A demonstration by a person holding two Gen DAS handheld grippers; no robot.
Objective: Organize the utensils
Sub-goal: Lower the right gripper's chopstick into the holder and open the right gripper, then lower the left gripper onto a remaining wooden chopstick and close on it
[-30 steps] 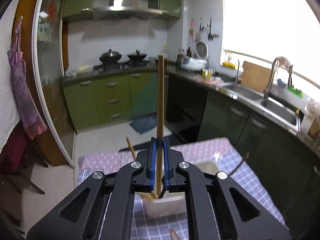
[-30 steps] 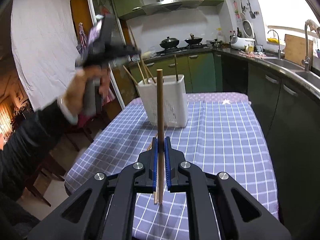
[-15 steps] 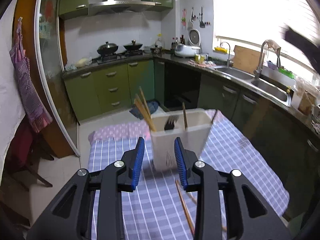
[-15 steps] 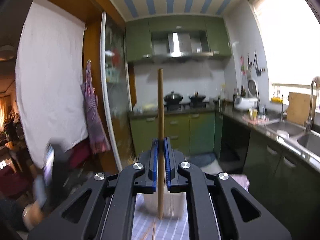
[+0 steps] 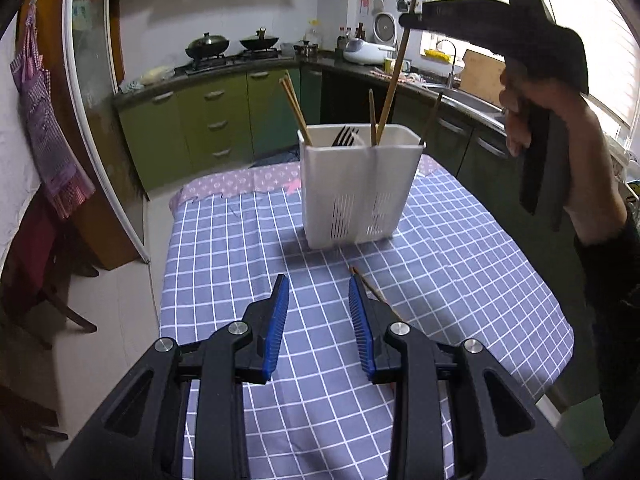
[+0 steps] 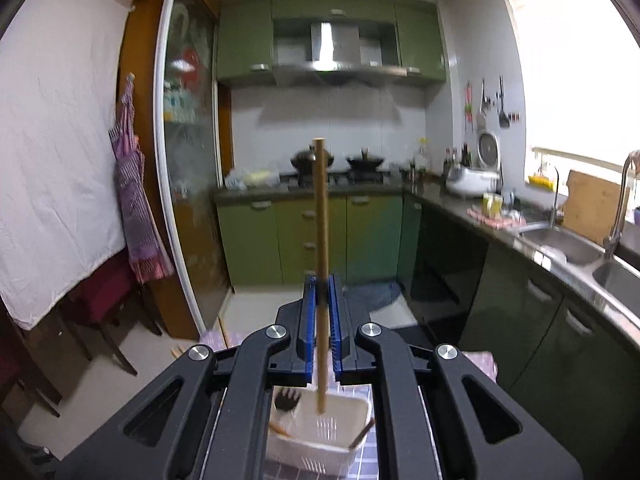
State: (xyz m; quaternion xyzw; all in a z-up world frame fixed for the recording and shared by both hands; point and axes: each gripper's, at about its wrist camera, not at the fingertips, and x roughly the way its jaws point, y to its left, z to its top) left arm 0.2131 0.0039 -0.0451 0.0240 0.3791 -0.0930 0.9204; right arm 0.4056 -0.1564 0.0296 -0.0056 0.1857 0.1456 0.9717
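Observation:
A white utensil holder [image 5: 358, 184] stands on the blue checked tablecloth [image 5: 224, 248]. It holds several chopsticks and a black fork [image 5: 345, 137]. My left gripper [image 5: 318, 292] is open and empty, low over the cloth in front of the holder. A loose chopstick [image 5: 370, 289] lies on the cloth by its right finger. My right gripper [image 6: 321, 294] is shut on a wooden chopstick [image 6: 320, 216], upright, its lower tip inside the holder [image 6: 320, 436]. In the left wrist view the same chopstick [image 5: 394, 76] leans into the holder's right compartment below the right gripper [image 5: 404, 20].
The table's edges fall away left and front right. Green kitchen cabinets [image 5: 216, 120], a stove with pans [image 6: 336, 164] and a sink counter [image 6: 560, 240] lie beyond. A chair [image 6: 108, 300] and a hanging apron [image 6: 136, 200] are at the left.
My left gripper let go of its chopstick, opened and drew back from the holder. My right gripper rose over the holder and lowered its chopstick's tip inside.

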